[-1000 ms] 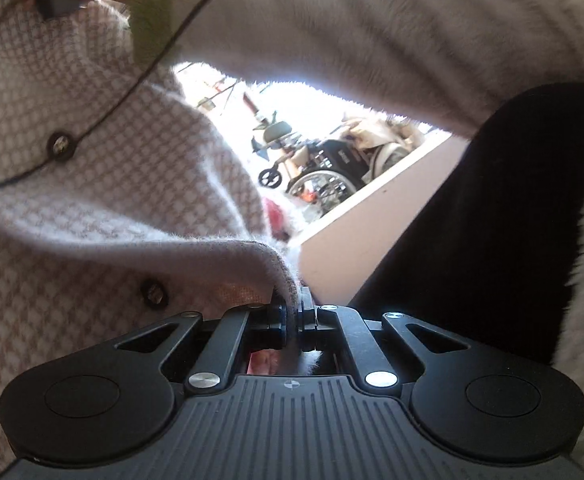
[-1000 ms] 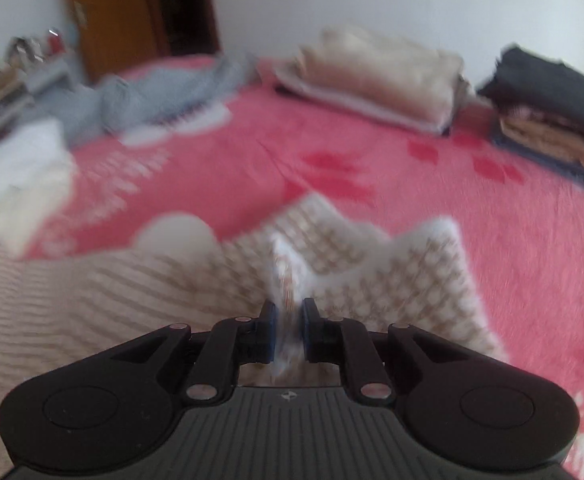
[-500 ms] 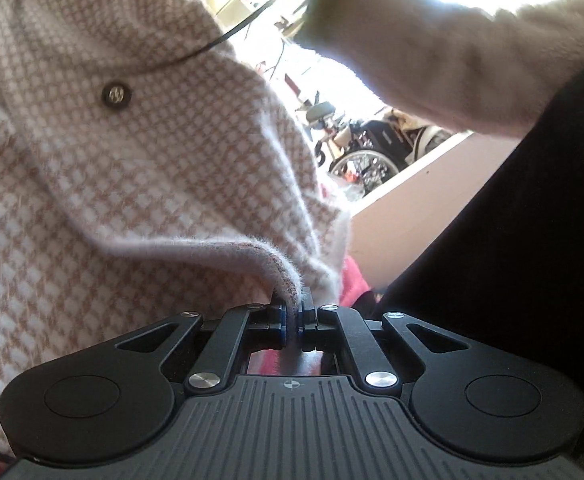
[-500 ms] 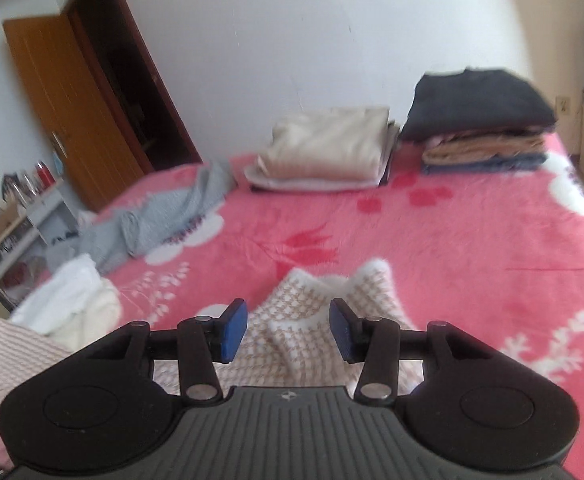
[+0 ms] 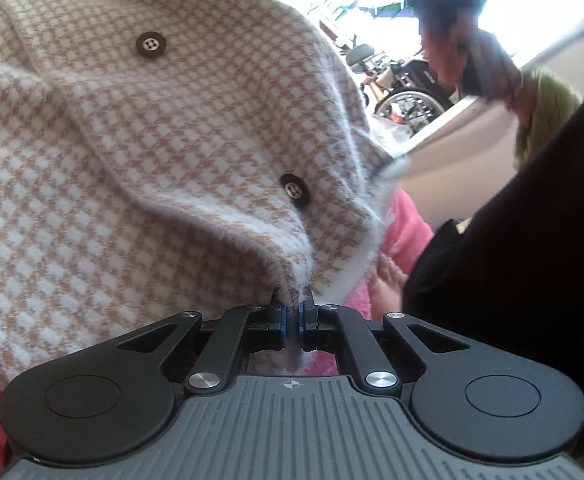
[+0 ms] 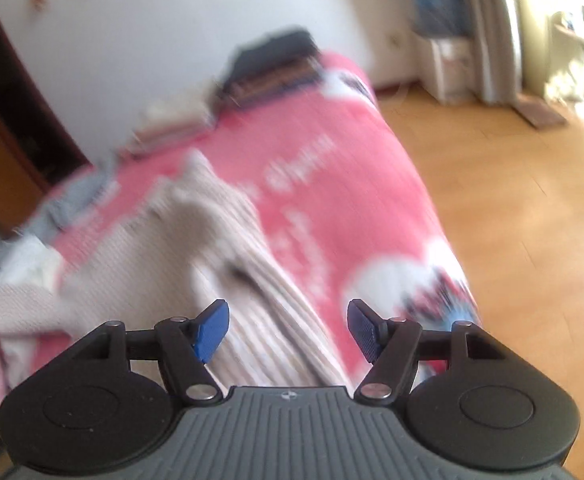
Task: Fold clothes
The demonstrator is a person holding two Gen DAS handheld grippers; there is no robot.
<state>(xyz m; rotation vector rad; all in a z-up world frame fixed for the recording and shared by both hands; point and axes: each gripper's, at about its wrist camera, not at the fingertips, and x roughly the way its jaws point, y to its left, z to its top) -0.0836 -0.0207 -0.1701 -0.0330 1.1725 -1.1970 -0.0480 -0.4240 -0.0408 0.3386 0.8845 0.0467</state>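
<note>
A fuzzy pink-and-white houndstooth cardigan (image 5: 140, 168) with black buttons fills the left wrist view. My left gripper (image 5: 291, 312) is shut on a hem edge of it. In the right wrist view the same cardigan (image 6: 228, 248) lies spread on the pink bed blanket (image 6: 331, 184), blurred by motion. My right gripper (image 6: 288, 328) is open wide and empty, above the cardigan near the bed's right edge.
Folded clothes stacks (image 6: 268, 68) sit at the far end of the bed near the white wall. A grey garment (image 6: 76, 200) lies at the left. Wooden floor (image 6: 511, 208) lies right of the bed. The person's dark clothing (image 5: 531, 240) is at right in the left wrist view.
My right gripper let go of the cardigan, opened wide and swung right toward the bed's edge. My left gripper stays shut on the hem while the cardigan shifted in front of it.
</note>
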